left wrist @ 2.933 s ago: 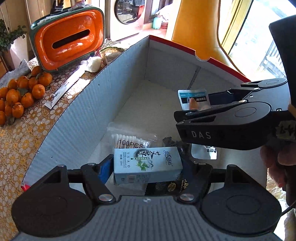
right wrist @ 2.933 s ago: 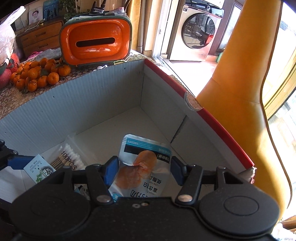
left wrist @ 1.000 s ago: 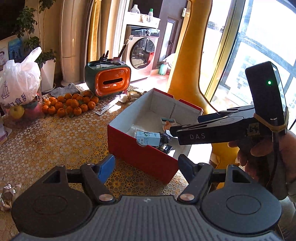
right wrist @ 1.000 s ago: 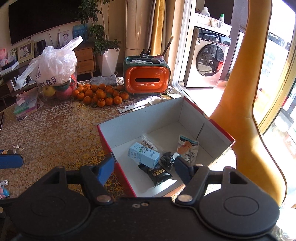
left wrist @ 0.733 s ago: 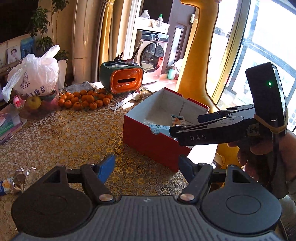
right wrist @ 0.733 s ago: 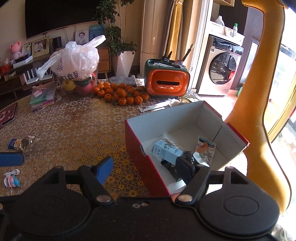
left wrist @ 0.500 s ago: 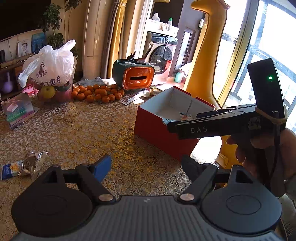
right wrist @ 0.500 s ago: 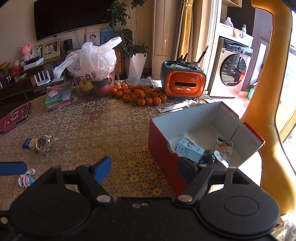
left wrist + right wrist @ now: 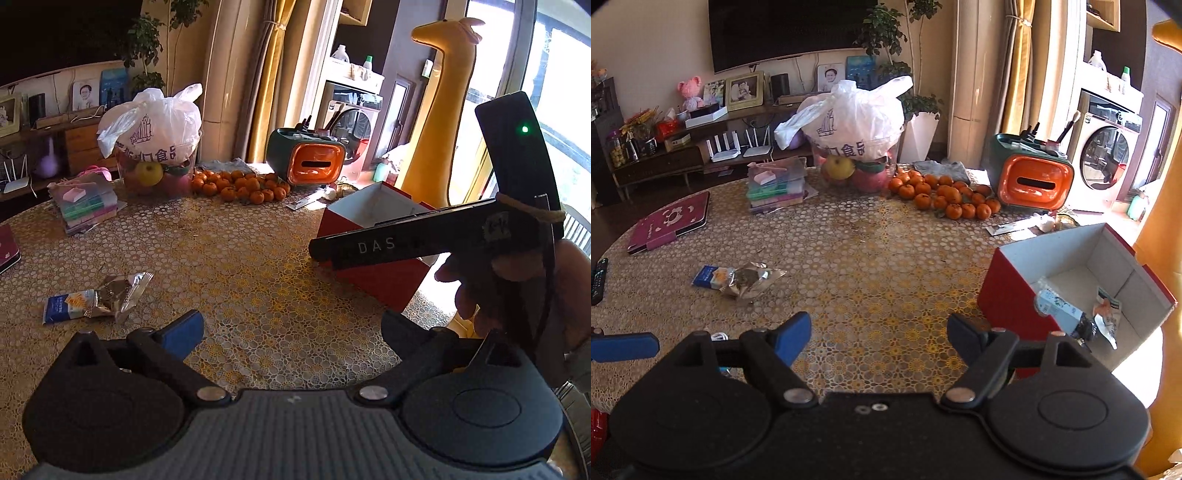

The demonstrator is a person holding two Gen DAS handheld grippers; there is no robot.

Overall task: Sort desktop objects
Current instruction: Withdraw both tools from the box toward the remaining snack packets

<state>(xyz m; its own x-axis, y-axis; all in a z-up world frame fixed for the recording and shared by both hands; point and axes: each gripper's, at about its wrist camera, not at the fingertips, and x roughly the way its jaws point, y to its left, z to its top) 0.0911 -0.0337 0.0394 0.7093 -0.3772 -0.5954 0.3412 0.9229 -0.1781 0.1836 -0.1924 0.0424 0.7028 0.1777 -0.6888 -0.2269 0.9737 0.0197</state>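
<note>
Left gripper [image 9: 291,332] fingers spread wide, nothing between them, hovering above the patterned tablecloth [image 9: 236,258]. Right gripper [image 9: 879,336] same: fingers apart, empty, over the table.

In the left wrist view the right gripper shows side-on, held by a hand [image 9: 517,295], in front of the red box [image 9: 376,273]. Its tips look slightly parted there but the angle is poor; the right wrist view settles it.

Red box sits open at the right end of the table, white inside. It holds a small light-blue carton [image 9: 1058,308], a snack pouch [image 9: 1108,312] against the near-right wall, and something dark [image 9: 1084,326] between them, too small to identify.

On the cloth, well apart from the box, to the left: a crumpled silver wrapper [image 9: 750,278] touching a small blue packet [image 9: 709,277].

Further back: pile of oranges [image 9: 945,197], orange tissue holder [image 9: 1032,181] beside them, white plastic bag [image 9: 853,118] over a fruit bowl, stack of books [image 9: 775,184], maroon case [image 9: 670,221] at the left edge
</note>
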